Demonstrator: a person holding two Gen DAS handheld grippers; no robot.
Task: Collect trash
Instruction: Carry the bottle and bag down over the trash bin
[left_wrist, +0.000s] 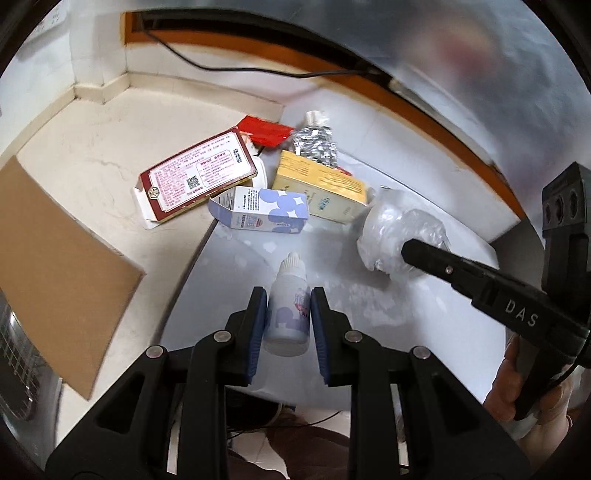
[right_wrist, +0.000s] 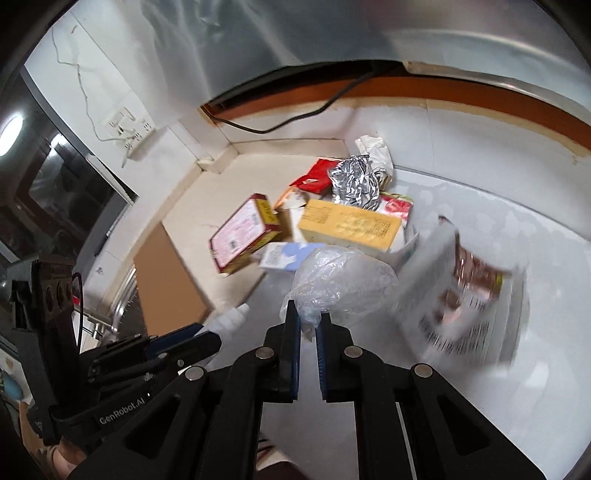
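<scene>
Left gripper (left_wrist: 289, 314) clamped on small white dropper bottle (left_wrist: 288, 310), right gripper (right_wrist: 309, 325) pinching crumpled clear plastic bag (right_wrist: 340, 280), cartons (left_wrist: 199, 177) heaped beyond both.

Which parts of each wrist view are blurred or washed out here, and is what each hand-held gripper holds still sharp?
Left wrist view: the dropper bottle between the left hand-held gripper pads is sharp; the far silvery wall is soft with glare. Right wrist view: the printed packet at right is heavily motion-smeared, the white tabletop nearly blown out, while the clear plastic bag pinched by the right hand-held gripper stays readable.
</scene>
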